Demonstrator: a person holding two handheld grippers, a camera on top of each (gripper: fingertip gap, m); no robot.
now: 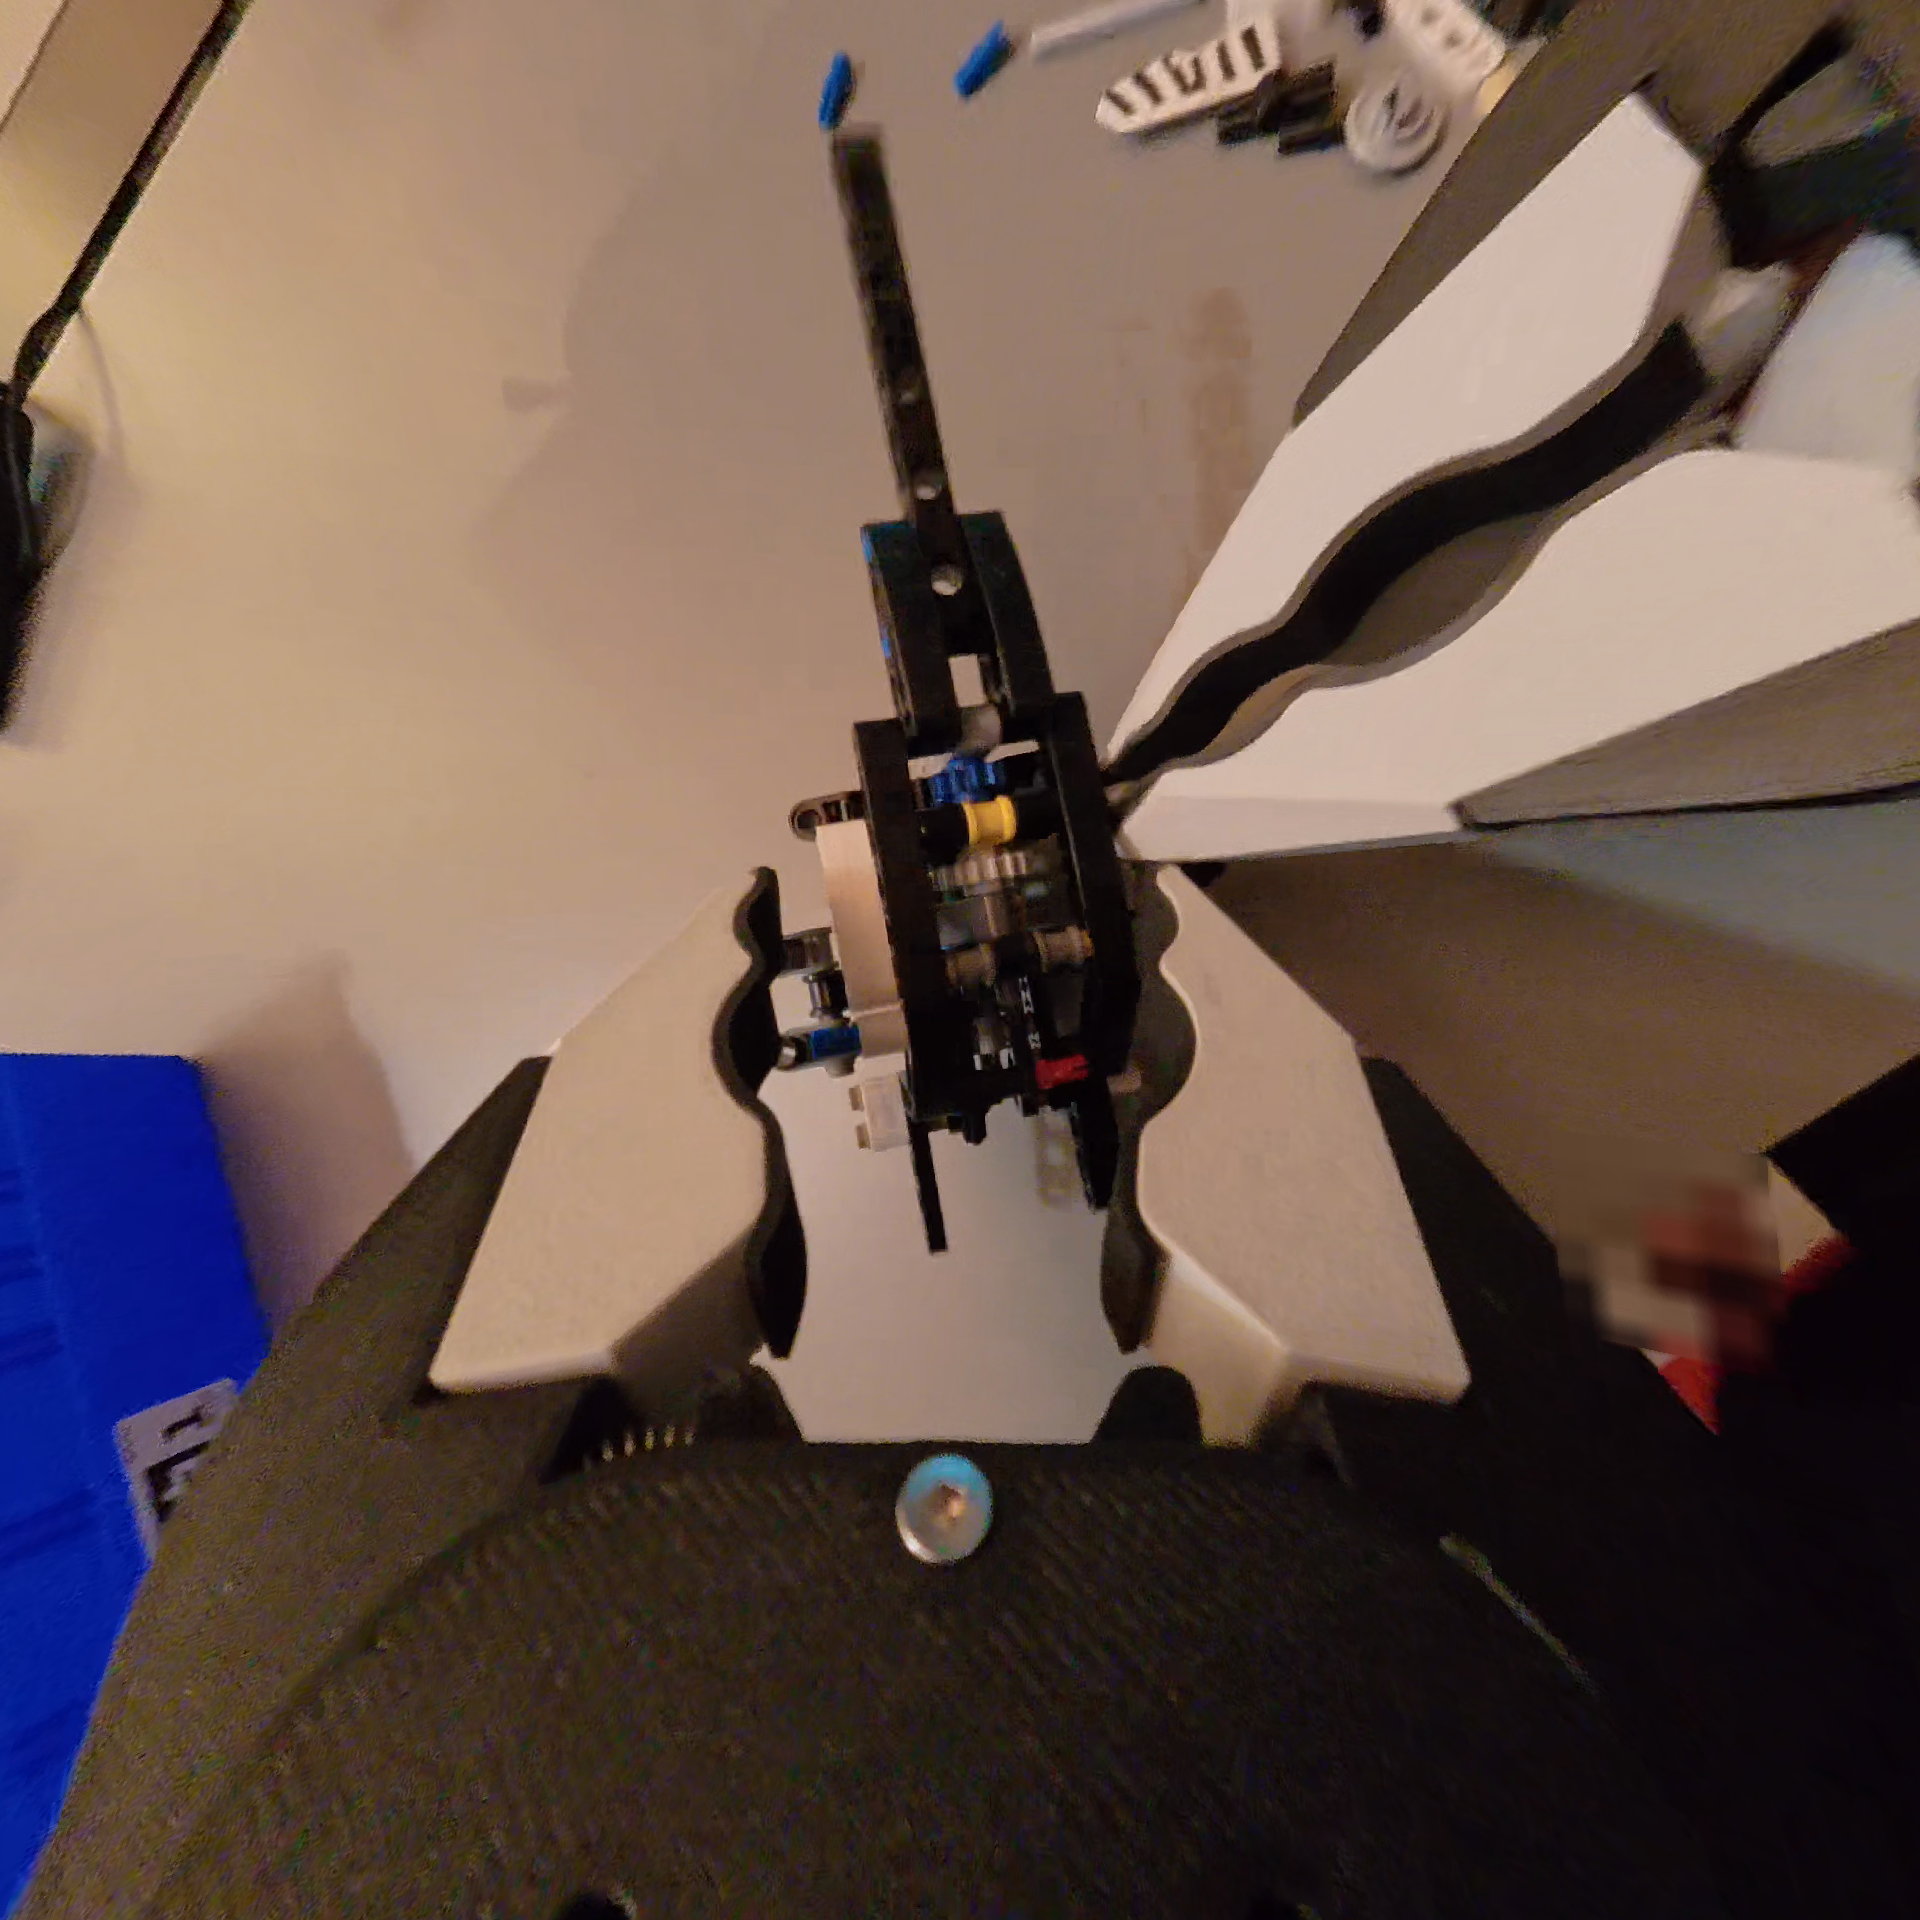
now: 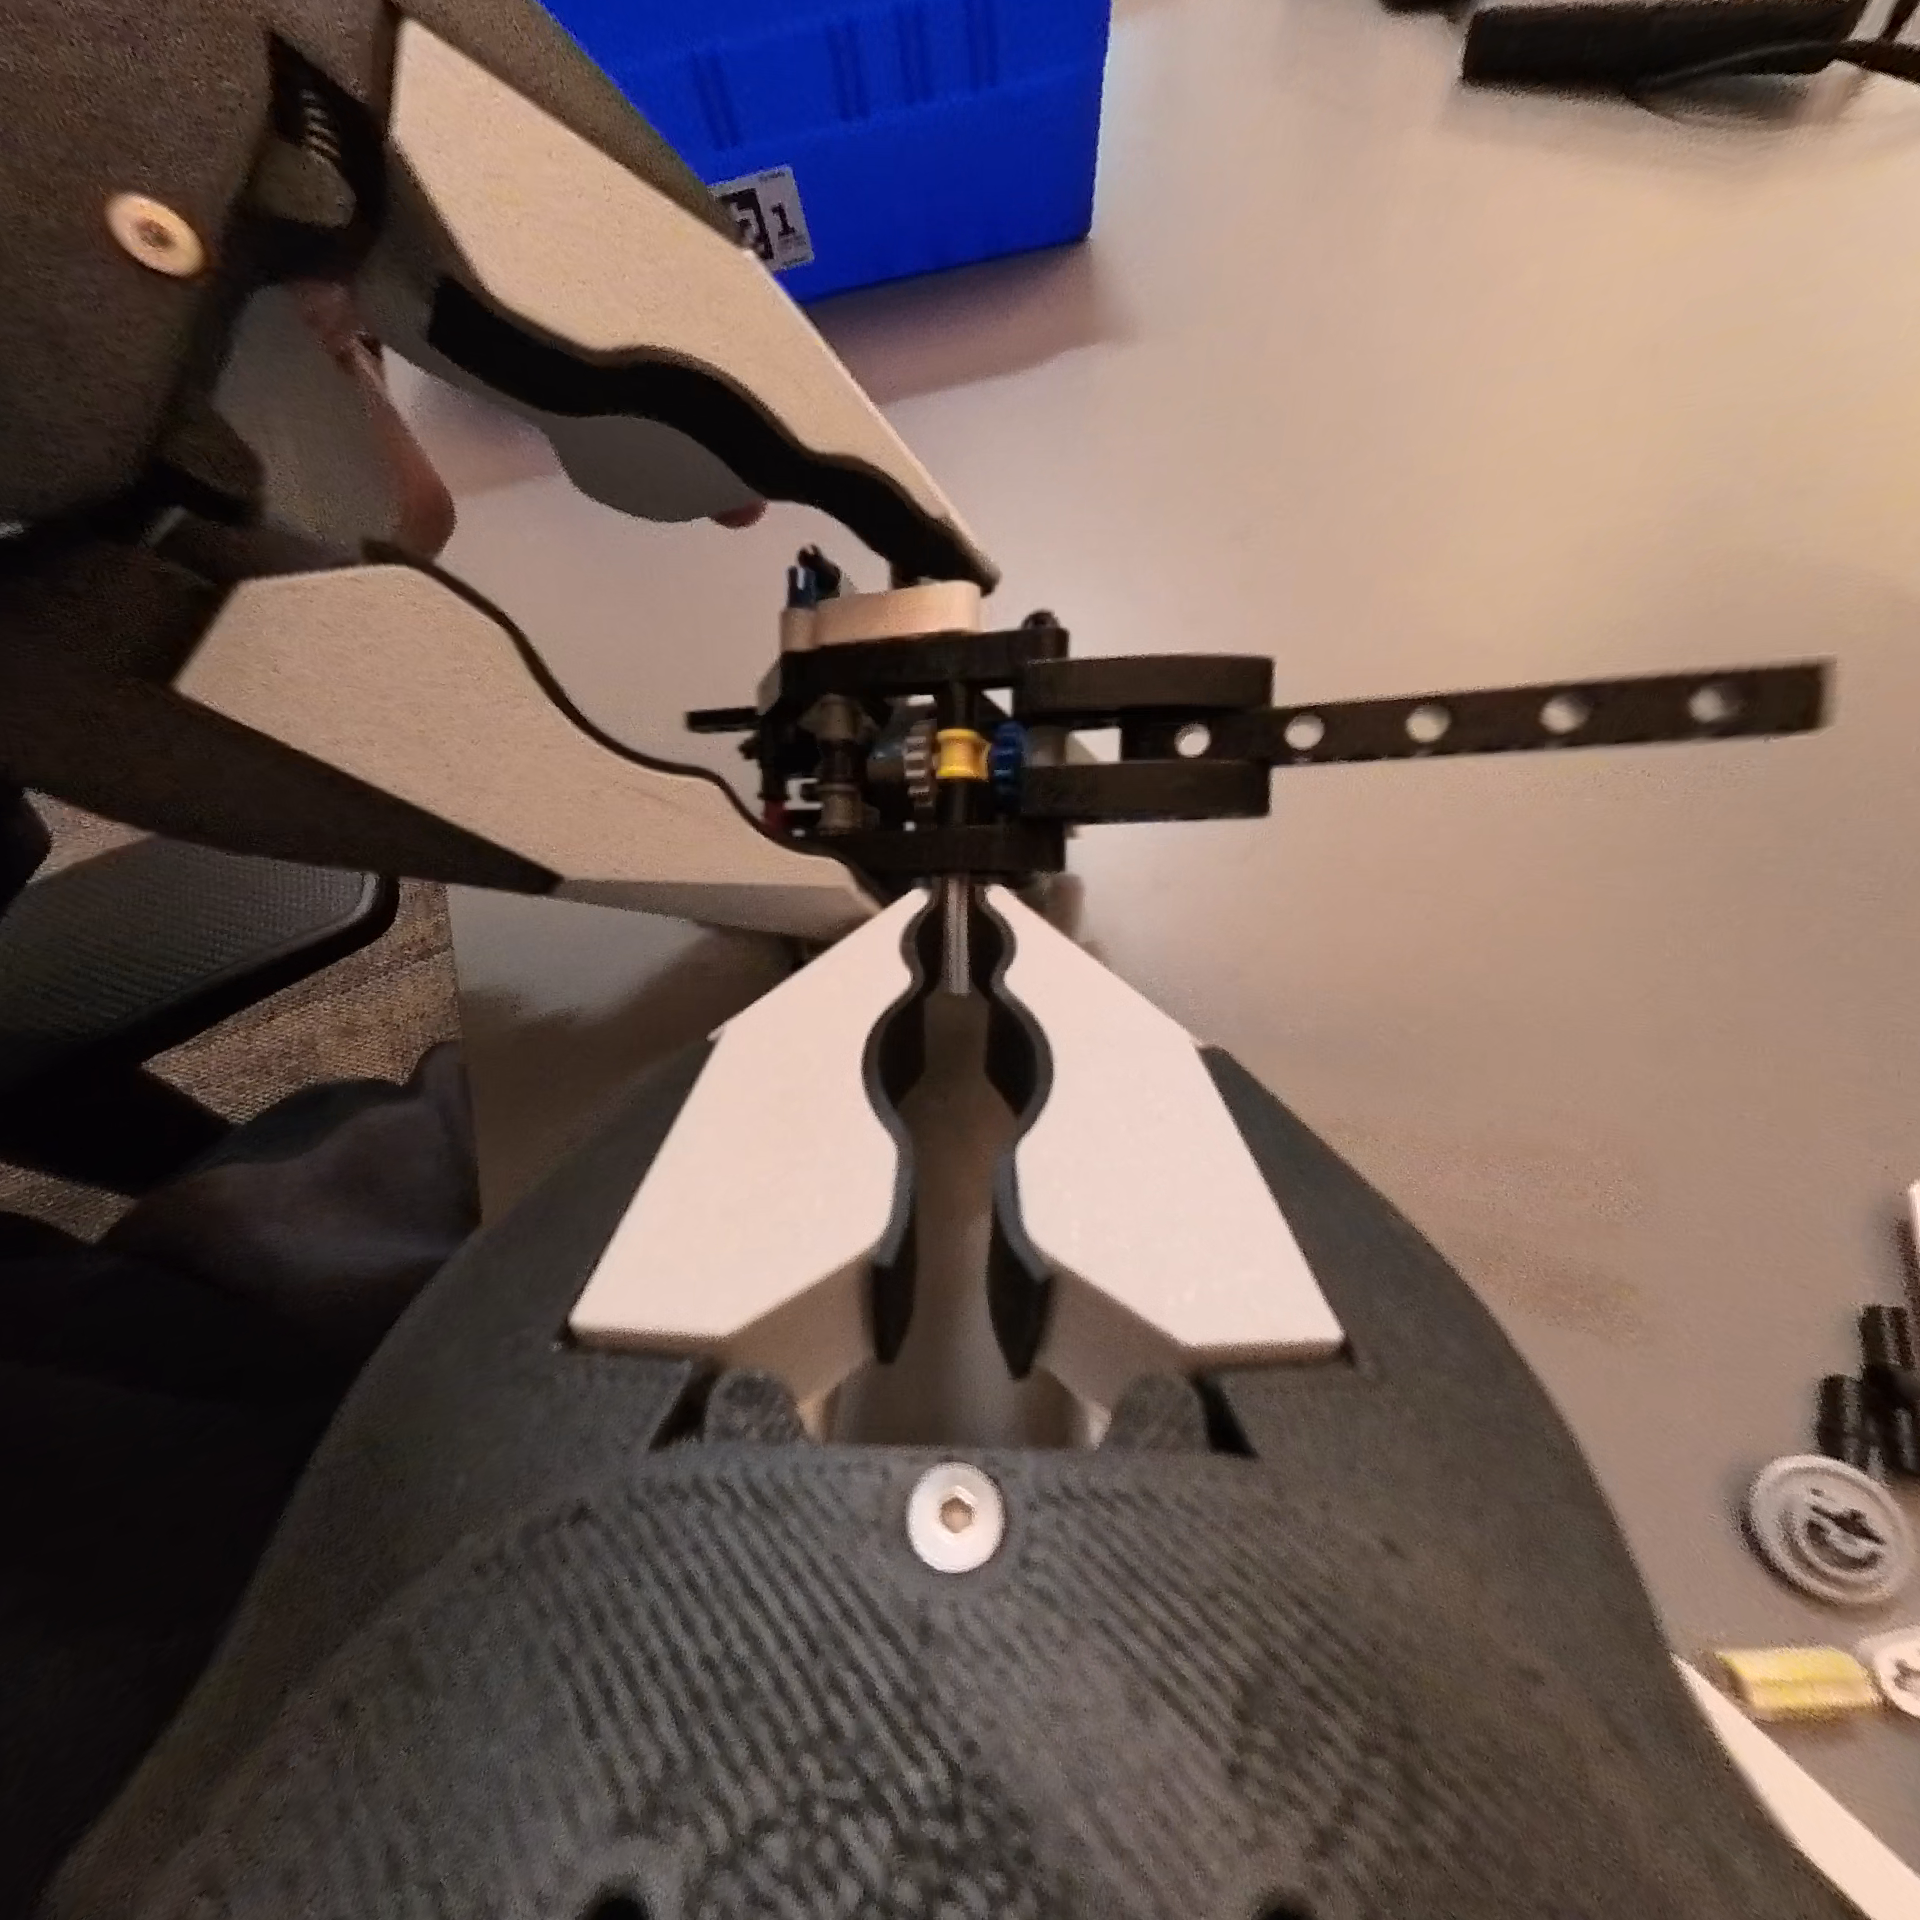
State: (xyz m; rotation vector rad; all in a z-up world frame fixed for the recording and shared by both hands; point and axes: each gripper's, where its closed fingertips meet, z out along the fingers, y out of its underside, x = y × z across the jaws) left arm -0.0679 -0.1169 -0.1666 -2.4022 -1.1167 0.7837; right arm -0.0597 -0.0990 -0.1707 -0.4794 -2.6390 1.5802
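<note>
**Gripping a black brick-built assembly from two sides**

Blurring hits the far table in the left wrist view: two blue pins (image 1: 836, 88), a striped white piece (image 1: 1195, 78) and a white wheel (image 1: 1392, 120) at the top edge are soft and partly cut off. A mosaic patch sits at that view's right edge. In the right wrist view, small black parts (image 2: 1870, 1392), a pale wheel (image 2: 1823, 1527) and a tan piece (image 2: 1787, 1688) lie at the right edge, partly cropped. Inner gears of the assembly are hard to make out, only a yellow bush (image 2: 958, 767) and a blue gear (image 2: 1006, 764) read clearly.

The black assembly (image 1: 987, 914) sits between the fingers of the left gripper (image 1: 951, 987), held off the table (image 1: 416, 520). Jaws stand wide, clamped across it: the left pad touches grey and blue pin ends sticking out of its side, the right pad lies against its black frame. A long holed black beam (image 1: 894, 332) points away from this gripper.

The right gripper (image 2: 958, 935) is nearly closed, pads pinching a thin grey axle (image 2: 956, 945) that pokes out of the assembly's underside frame. Tips sit right against the frame. Same gripper shows in the left view coming in from the right, tips at the assembly's side.

A blue bin (image 2: 904, 135) stands on the table behind; a black device (image 2: 1662, 42) is cut off at the top.
</note>
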